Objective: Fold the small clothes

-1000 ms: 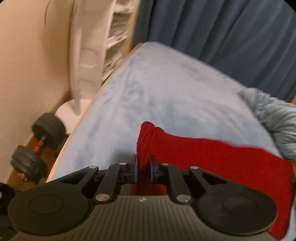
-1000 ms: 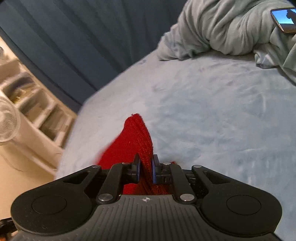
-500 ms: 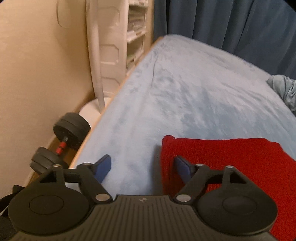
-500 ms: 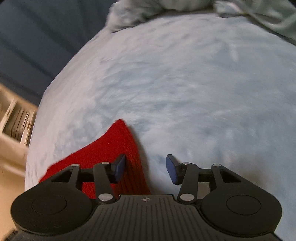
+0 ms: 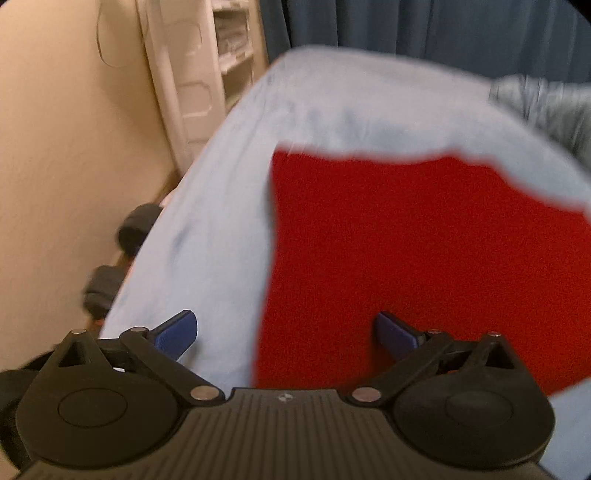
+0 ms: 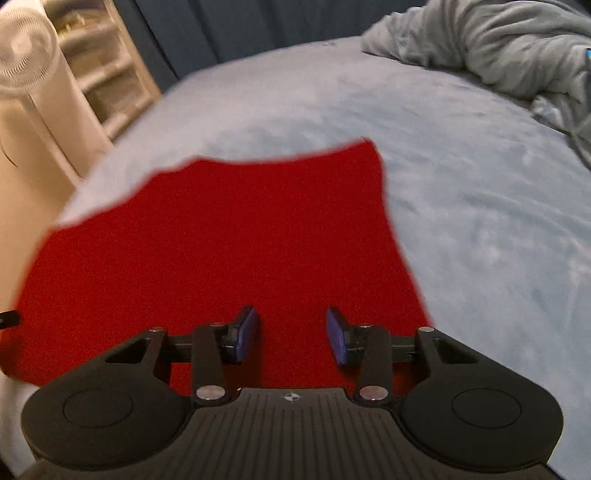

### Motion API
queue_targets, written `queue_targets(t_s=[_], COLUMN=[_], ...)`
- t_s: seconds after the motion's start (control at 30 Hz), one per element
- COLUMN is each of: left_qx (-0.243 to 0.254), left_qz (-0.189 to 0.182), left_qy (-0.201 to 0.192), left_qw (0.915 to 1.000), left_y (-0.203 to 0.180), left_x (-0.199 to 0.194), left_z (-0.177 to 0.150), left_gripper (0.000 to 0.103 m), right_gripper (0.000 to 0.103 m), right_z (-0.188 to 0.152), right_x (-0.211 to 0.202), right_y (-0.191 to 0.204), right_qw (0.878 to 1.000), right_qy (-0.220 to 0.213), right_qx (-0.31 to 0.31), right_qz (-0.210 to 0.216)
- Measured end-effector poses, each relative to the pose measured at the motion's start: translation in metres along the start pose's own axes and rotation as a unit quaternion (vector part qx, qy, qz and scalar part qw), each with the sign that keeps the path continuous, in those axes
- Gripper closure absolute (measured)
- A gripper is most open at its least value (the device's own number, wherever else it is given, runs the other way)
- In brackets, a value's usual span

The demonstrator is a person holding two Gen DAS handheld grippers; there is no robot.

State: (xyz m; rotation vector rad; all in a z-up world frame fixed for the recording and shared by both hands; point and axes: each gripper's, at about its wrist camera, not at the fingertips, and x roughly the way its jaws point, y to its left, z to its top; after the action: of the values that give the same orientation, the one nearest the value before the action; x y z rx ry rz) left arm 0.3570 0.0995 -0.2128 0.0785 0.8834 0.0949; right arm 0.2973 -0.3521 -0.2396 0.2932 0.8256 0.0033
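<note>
The red cloth lies spread flat on the bed, its knit surface blurred in both views. In the left wrist view its left edge runs down the middle of the frame and its far edge is wavy; in the right wrist view its right edge slants toward the near side and the far right corner is sharp.

The bed is covered in a pale blue fleece sheet. A rumpled grey blanket is heaped at the far right end of the bed, well apart from the cloth. Dark blue curtains hang behind the bed. Beside the bed's left side stand a white fan and a pale shelf unit whose compartments hold things too blurred to name. A dumbbell with 2 dark weights lies on the floor by the cream wall.

The left tongs are spread wide and hold nothing; the left finger is over bare sheet, the right finger over the cloth, with the cloth's left edge between them. The right tongs are parted about halfway, empty, with both blue pads over the cloth near its right edge. Whether either pair touches the cloth cannot be told.
</note>
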Motion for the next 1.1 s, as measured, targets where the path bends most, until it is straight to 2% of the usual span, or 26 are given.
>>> queue_targets(t_s=[0.13,0.2,0.23,0.33,0.4,0.5,0.6,0.7,0.77,0.93,1.1], left_qx=[-0.039,-0.051,-0.056,-0.069,-0.072,-0.071,-0.048,-0.011,-0.006,0.0,0.012], left_qz=[0.011,0.023,0.021,0.011,-0.002,-0.031,-0.06,-0.052,-0.056,-0.058,-0.04], left_qy=[0.003,-0.008,-0.014,-0.026,-0.031,-0.028,-0.019,-0.003,-0.005,0.008,-0.005], left_qw=[0.9992,0.9984,0.9981,0.9972,0.9969,0.9966,0.9969,0.9986,0.9984,0.9983,0.9991], left_y=[0.031,0.041,0.043,0.036,0.023,-0.004,-0.036,-0.067,-0.08,-0.094,-0.095], left_x=[-0.019,-0.039,-0.052,-0.092,-0.119,-0.153,-0.173,-0.188,-0.202,-0.226,-0.242], left_z=[-0.002,0.001,0.003,0.004,-0.002,-0.013,-0.034,-0.05,-0.059,-0.08,-0.086], left_gripper=[0.0,0.0,0.0,0.0,0.0,0.0,0.0,0.0,0.0,0.0,0.0], right_gripper=[0.067,0.053,0.052,0.043,0.029,0.021,0.02,0.018,0.018,0.018,0.018], right_z=[0.002,0.005,0.005,0.0,-0.007,-0.025,-0.048,-0.068,-0.079,-0.089,-0.098], right_x=[-0.028,-0.051,-0.065,-0.112,-0.138,-0.165,-0.18,-0.196,-0.205,-0.218,-0.226], right_y=[-0.03,-0.037,-0.037,-0.02,0.0,0.033,0.064,0.086,0.096,0.106,0.111], right_qw=[1.0,0.999,0.999,0.998,0.997,0.996,0.997,0.997,0.996,0.996,0.995], right_qy=[0.007,0.004,-0.005,-0.04,-0.06,-0.066,-0.053,-0.057,-0.063,-0.065,-0.066], right_qx=[0.014,0.019,0.021,0.015,0.003,-0.018,-0.03,-0.041,-0.05,-0.061,-0.067], right_qz=[-0.019,-0.043,-0.047,-0.04,-0.039,-0.048,-0.038,-0.027,-0.031,-0.026,-0.022])
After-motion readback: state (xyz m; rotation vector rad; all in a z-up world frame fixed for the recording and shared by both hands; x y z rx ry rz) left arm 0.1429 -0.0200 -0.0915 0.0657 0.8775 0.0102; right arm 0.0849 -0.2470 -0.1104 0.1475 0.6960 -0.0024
